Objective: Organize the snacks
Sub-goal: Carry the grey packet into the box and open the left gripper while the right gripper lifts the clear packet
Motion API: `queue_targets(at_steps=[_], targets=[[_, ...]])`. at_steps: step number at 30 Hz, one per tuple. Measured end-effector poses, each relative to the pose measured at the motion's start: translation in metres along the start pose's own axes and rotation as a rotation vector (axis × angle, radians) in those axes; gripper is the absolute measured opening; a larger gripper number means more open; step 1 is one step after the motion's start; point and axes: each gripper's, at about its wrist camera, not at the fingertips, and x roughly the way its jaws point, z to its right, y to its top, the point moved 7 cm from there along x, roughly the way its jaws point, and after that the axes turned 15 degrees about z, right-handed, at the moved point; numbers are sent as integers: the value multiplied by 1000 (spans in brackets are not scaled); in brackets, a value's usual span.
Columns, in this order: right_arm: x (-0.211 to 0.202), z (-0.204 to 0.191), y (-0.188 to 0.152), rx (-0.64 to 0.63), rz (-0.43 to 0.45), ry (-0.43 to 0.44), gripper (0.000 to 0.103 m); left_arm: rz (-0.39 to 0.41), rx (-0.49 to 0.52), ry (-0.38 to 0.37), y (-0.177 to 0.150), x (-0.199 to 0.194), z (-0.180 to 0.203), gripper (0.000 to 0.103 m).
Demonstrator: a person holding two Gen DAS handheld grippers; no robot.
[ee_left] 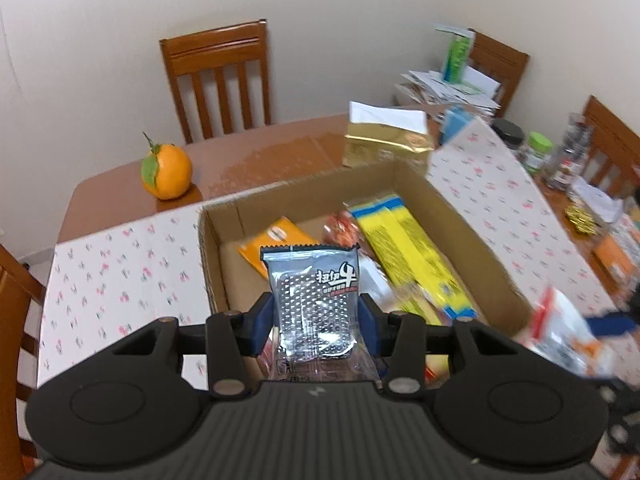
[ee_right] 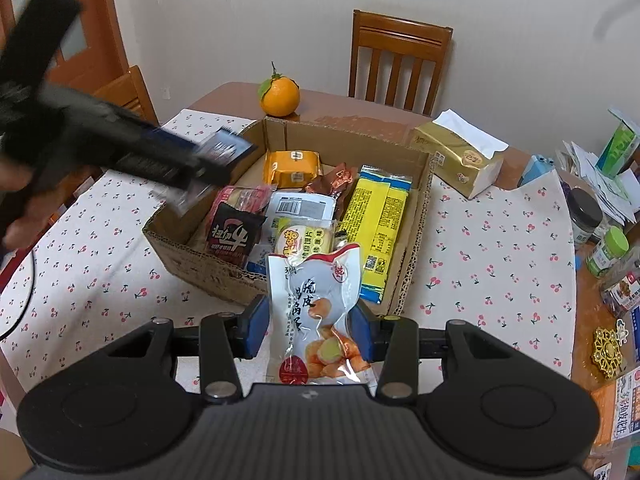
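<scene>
Left wrist view: a silver packet (ee_left: 314, 300) printed with "牛" is clamped in the left gripper (ee_left: 316, 320) above the cardboard box (ee_left: 472, 240). A white pouch (ee_right: 316, 316) with red Chinese lettering is pinched in the right gripper (ee_right: 308, 330) at the box's near edge. An orange (ee_right: 280, 96) and a gold tissue pack (ee_right: 456, 158) are set behind the box.

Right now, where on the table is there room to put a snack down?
The cloth left of the box is bare, and so is the strip between the box and the jars. The brown top between the orange and tissues is bare too. The right edge is crowded.
</scene>
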Motion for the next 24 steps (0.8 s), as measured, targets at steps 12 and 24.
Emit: queue_targets(at_steps=[12,24], targets=[[1,7,-2,18,-12,-27,49,105,-43,160,1,9,-31,94],[19,3,27,25,5,6,49,141,-125,205,-45,-76,-19,99]])
